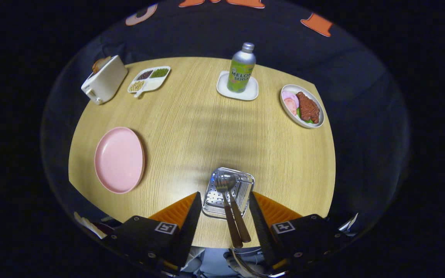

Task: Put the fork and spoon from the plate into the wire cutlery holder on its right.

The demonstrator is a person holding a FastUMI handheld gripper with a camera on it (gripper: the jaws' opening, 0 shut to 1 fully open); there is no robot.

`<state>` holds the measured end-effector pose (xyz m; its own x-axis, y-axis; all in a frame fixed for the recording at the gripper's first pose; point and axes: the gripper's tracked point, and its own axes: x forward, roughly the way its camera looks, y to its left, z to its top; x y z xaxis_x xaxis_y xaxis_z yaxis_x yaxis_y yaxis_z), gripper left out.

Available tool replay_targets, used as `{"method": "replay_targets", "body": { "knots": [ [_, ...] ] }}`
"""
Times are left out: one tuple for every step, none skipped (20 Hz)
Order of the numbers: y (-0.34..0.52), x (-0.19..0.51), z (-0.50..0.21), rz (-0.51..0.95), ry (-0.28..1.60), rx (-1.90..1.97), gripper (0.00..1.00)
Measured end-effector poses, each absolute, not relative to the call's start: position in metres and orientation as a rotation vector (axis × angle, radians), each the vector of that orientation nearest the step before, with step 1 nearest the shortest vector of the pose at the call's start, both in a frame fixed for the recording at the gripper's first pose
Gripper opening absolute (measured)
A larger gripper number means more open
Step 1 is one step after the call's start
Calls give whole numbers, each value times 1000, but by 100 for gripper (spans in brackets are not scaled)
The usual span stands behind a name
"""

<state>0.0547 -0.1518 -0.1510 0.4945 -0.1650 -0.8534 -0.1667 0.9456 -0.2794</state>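
Fork [222,193] and spoon [233,200] both in wire holder [245,181], handles leaning out toward me between spread fingers of my gripper [222,216], pinching nothing. Pink plate [119,159] bare, far left. Risk: bumping handles tips holder on worktop [191,127].

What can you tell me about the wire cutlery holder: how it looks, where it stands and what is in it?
The wire cutlery holder is a small basket of shiny metal wire with a perforated bottom and rounded corners. It stands on the wooden table, near its front edge, to the right of the pink plate. It lies between the open fingers of the gripper, which do not press on it. A fork and a spoon with brown handles lie in it, their handles sticking out over its near rim.
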Motion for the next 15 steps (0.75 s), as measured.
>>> {"method": "replay_targets", "body": {
  "knots": [
    [-145, 65, -137, -2, 991, -318, 91],
    [-140, 75, -123, -11, 917, -292, 98],
    [-134, 84, -107, -15, 848, -275, 100],
    [-128, 89, -90, -17, 777, -259, 100],
    [-121, 95, -71, -15, 703, -244, 100],
    [-118, 100, -53, -20, 632, -238, 100],
    [-115, 104, -35, -28, 564, -232, 100],
    [-111, 106, -21, -30, 503, -223, 100],
    [-108, 106, -11, -31, 457, -204, 100],
    [-104, 106, -1, -28, 413, -187, 100],
    [-102, 105, 7, -33, 369, -177, 100],
    [-104, 106, 11, -47, 329, -179, 100],
    [-107, 106, 14, -57, 303, -190, 100],
    [-108, 104, 15, -65, 282, -199, 99],
    [-109, 101, 16, -68, 272, -205, 100]
  ]
}}
